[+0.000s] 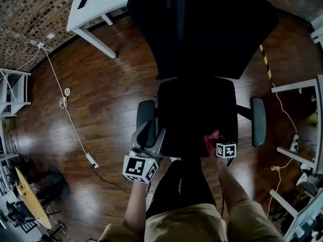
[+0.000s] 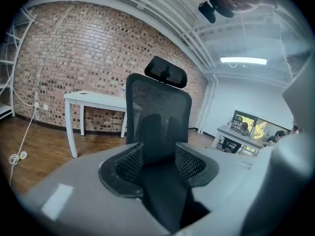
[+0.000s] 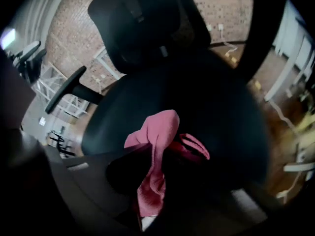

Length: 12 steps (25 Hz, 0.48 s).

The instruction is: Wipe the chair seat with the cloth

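Our right claw is clamped on the pink cloth, holding it down at the chair seat right ahead, ready to wipe. Our left claw, jaws apart and empty, leaves the seat free.

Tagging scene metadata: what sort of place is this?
Probably an office or lab workspace: a black office chair, a white desk against a brick wall, and a power cable trailing across the wood floor.
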Each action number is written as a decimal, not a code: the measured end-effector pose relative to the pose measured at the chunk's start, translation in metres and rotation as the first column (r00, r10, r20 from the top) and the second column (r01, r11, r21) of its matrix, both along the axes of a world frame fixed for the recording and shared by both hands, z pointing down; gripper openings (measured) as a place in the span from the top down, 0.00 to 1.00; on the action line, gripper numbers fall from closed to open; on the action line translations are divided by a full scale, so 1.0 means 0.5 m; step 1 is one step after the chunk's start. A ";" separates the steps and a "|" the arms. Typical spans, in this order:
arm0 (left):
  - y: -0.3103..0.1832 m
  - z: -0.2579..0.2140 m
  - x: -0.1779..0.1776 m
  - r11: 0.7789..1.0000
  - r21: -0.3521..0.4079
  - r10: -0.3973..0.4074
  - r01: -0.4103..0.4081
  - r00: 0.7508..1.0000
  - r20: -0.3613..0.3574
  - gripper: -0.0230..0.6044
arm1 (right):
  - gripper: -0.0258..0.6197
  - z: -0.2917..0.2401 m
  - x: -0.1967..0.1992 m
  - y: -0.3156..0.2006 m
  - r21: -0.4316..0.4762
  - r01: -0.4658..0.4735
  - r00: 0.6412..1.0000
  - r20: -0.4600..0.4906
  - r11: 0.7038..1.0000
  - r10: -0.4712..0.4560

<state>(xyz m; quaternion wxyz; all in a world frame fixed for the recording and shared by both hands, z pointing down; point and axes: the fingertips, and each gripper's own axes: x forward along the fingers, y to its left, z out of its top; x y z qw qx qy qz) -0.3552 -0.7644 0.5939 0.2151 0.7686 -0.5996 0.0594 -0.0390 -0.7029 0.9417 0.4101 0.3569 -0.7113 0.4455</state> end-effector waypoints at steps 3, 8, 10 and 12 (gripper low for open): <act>-0.012 0.007 0.009 1.000 0.014 0.012 -0.012 1.000 -0.004 0.66 | 0.86 -0.031 0.169 -0.058 0.113 -0.073 0.987 -0.136 0.991 0.088; -0.014 0.000 0.013 1.000 0.015 0.018 -0.018 1.000 -0.005 0.65 | 0.86 -0.045 0.232 -0.076 0.158 -0.188 0.955 -0.200 0.969 0.218; -0.011 -0.002 0.007 1.000 0.026 0.009 -0.009 1.000 -0.004 0.65 | 0.86 -0.039 0.172 -0.064 0.123 -0.215 0.964 -0.135 0.969 0.231; -0.007 -0.005 0.002 1.000 0.029 -0.008 0.008 1.000 -0.009 0.65 | 0.86 -0.034 0.032 -0.033 0.073 -0.162 0.987 0.018 0.984 0.161</act>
